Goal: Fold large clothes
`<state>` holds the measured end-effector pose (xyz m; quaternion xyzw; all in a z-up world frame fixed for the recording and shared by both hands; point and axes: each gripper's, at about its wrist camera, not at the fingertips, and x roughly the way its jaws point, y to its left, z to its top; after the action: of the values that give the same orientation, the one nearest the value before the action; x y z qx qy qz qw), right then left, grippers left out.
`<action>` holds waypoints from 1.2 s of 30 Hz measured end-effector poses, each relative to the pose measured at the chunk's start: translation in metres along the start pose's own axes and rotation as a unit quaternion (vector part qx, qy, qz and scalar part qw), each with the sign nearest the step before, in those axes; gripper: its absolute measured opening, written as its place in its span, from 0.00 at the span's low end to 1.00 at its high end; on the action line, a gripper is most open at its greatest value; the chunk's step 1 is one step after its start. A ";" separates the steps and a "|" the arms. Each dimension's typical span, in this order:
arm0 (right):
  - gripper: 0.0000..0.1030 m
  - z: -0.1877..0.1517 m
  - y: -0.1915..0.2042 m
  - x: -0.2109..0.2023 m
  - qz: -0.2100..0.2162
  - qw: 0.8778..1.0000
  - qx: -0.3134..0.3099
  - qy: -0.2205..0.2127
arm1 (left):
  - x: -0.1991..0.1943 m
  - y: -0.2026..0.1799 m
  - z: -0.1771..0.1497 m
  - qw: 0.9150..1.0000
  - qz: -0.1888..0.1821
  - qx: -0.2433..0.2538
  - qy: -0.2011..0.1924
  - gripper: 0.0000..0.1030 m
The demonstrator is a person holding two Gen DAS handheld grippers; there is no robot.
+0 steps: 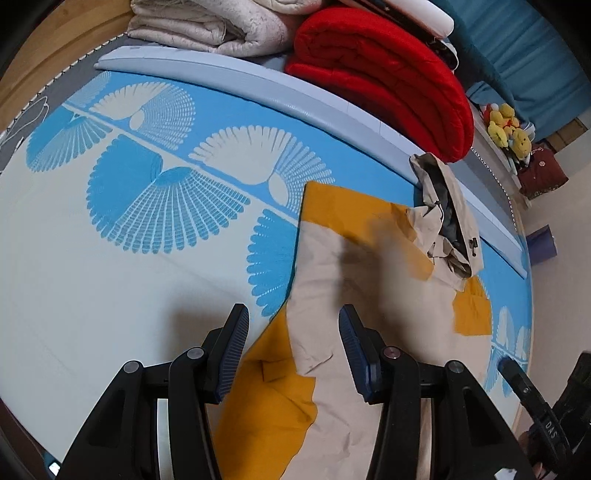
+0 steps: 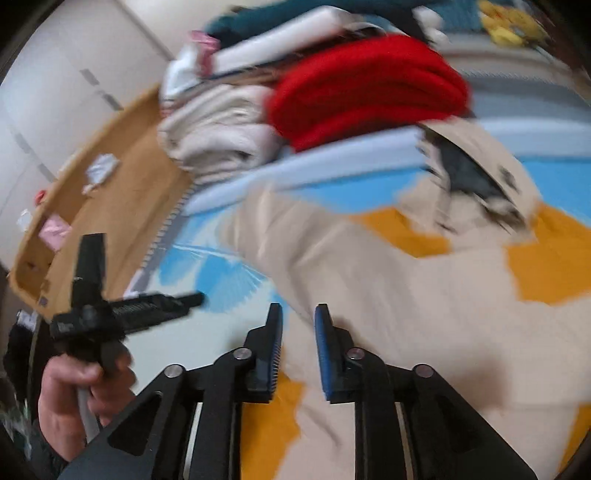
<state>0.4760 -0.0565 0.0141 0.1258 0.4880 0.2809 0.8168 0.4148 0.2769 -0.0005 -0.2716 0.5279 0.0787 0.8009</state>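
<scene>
Left wrist view: beige-and-mustard hooded fabric jacket (image 1: 369, 295) spread flat on the blue fan-patterned bed sheet (image 1: 129, 184), evidently laid out for folding. Long axis runs from the near edge away toward the crumpled hood (image 1: 447, 229), which points at the pale padded bed rail (image 1: 258, 81). Left gripper (image 1: 293, 345) hovers above the jacket's near sleeve edge, jaws wide apart, holding nothing. Folded red quilt (image 1: 380, 74) and cream blanket (image 1: 207, 26) stacked beyond the rail.

Right wrist view, blurred: right gripper (image 2: 298, 345) above the jacket (image 2: 406, 295), jaws parted by a narrow gap, empty. Hood (image 2: 476, 173) at far right; left gripper (image 2: 122, 306) off the jacket's left side.
</scene>
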 end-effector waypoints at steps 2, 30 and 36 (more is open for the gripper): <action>0.28 -0.010 -0.033 -0.020 -0.035 0.999 0.040 -0.001 | 0.002 -0.001 -0.004 1.000 -0.003 0.003 0.004 0.45; 0.12 -0.093 -0.319 -0.035 -0.181 0.869 0.460 0.020 | 0.128 -0.042 -0.045 0.993 -0.008 0.031 0.114 0.06; 0.16 -0.073 -0.269 -0.071 -0.245 0.892 0.380 -0.030 | 0.096 -0.062 -0.039 0.993 0.074 0.091 0.026 0.06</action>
<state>0.4770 -0.3206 -0.0991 0.3114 0.5481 -0.1385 0.7639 0.4505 0.1898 -0.0753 -0.1597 0.5724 0.0820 0.8001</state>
